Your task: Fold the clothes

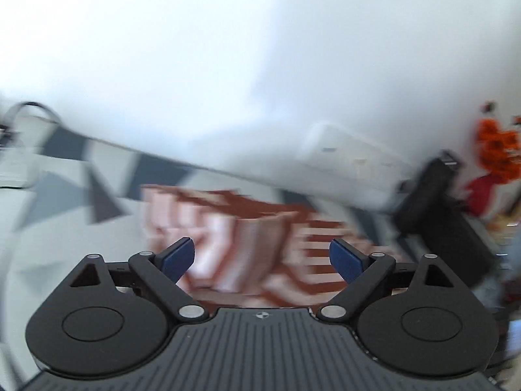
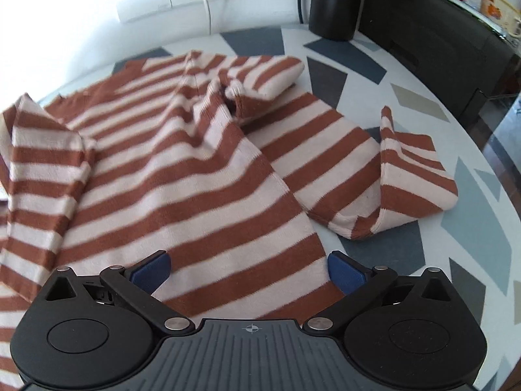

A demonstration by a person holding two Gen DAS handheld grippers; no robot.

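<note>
The striped sweater (image 2: 182, 163) lies spread on the patterned table (image 2: 472, 215), one sleeve doubled over at the right, another rumpled at the far side. It looks a soft, light knit, limp and likely to sag, so I'd pinch it at a hem or sleeve cuff. My left gripper (image 1: 262, 259) stands wide open, empty, above the blurred cloth. My right gripper (image 2: 249, 268) is wide too, hovering over the near hem, gripping nothing. I can read no label or writing.
</note>
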